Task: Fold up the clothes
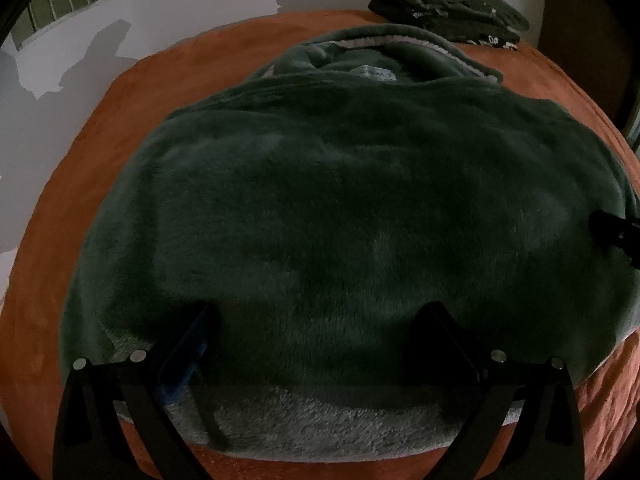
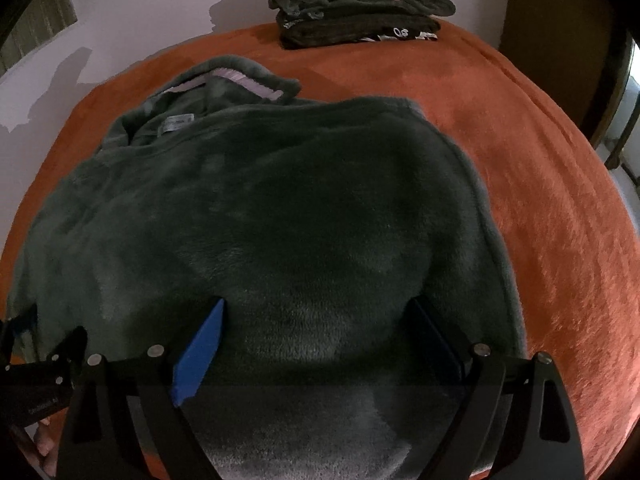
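A dark green fleece garment (image 1: 340, 208) lies spread flat on the orange bed cover (image 1: 132, 112). Its collar with pale trim and a white label (image 1: 376, 74) points away from me. My left gripper (image 1: 320, 312) hangs over the garment's near hem, fingers wide apart with only flat fleece under them. In the right wrist view the same garment (image 2: 280, 216) fills the middle, and my right gripper (image 2: 318, 304) stands open over its near right part. The right gripper's tip (image 1: 616, 236) shows at the left view's right edge. The left gripper's body (image 2: 40, 364) shows at lower left.
A stack of folded dark clothes (image 2: 360, 16) sits at the far edge of the bed cover (image 2: 540, 184), against a white wall (image 2: 160, 8). Bare orange cover stretches to the right of the garment. Dark furniture (image 2: 560, 20) stands at the far right. A hand (image 2: 44, 444) shows at lower left.
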